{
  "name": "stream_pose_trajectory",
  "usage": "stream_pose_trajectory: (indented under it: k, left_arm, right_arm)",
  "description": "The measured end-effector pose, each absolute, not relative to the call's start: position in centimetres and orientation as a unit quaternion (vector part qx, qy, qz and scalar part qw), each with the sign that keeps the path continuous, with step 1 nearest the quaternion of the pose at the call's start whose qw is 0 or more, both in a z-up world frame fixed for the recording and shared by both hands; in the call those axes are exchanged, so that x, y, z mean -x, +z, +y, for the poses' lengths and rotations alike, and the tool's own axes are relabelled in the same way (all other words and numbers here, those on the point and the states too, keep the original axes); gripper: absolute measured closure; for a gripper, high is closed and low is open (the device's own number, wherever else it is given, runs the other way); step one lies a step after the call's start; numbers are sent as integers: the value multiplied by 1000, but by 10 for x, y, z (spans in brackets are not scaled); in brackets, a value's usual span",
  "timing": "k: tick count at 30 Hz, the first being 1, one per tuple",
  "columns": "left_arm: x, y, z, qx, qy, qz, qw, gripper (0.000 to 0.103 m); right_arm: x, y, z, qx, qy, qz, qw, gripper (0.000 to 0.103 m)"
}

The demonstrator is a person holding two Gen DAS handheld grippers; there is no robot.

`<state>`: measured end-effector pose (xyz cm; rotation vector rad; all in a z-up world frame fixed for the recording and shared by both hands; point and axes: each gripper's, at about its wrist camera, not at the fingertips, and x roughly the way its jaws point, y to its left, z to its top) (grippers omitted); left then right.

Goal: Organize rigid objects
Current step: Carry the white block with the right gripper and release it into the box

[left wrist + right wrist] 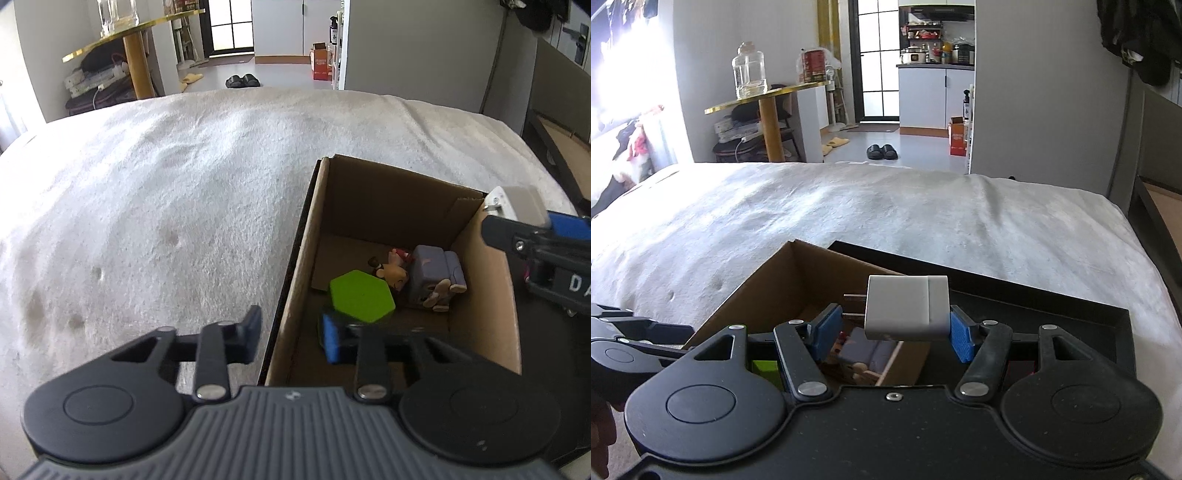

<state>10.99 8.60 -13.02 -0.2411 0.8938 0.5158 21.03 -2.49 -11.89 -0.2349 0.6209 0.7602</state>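
Observation:
An open cardboard box (388, 192) stands on the bed at the right. In it lie a green hexagon block (360, 297), a small cartoon figurine (393, 271) and a grey-purple toy sofa (436, 273). My left gripper (291, 336) straddles the box's left wall, one finger outside and one inside, the pads apart and off the wall. My right gripper (894, 332) is shut on a white plug adapter (908, 310), prongs pointing left, above the box's right side. The adapter (517, 206) also shows in the left wrist view, over the box's far right corner.
The box (798, 273) sits beside a flat black tray (1034, 306) on a white fluffy blanket (166, 203). Beyond the bed's far edge are a gold round table (768, 96) and black slippers (882, 151) on the floor.

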Motion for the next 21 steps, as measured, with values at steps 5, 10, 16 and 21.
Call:
stream_pose_trajectory:
  k: [5,10,16,21]
  left_arm:
    - [-110,-132,88,119,238,423,866,86]
    - [-106,-132,92,129,238,419,867,90]
    - [-106,-133,94,134,236,420,866,90]
    - [-106,-133,95,133,235,422,865,90]
  right_arm:
    - [-207,-122,-12,125,370,299,871,43]
    - [-207,-127,0,135,378,306,863,43]
    - [-213,-135,13,141,383,322,854,43]
    - [-218,-136,20,132,385,327,853,43]
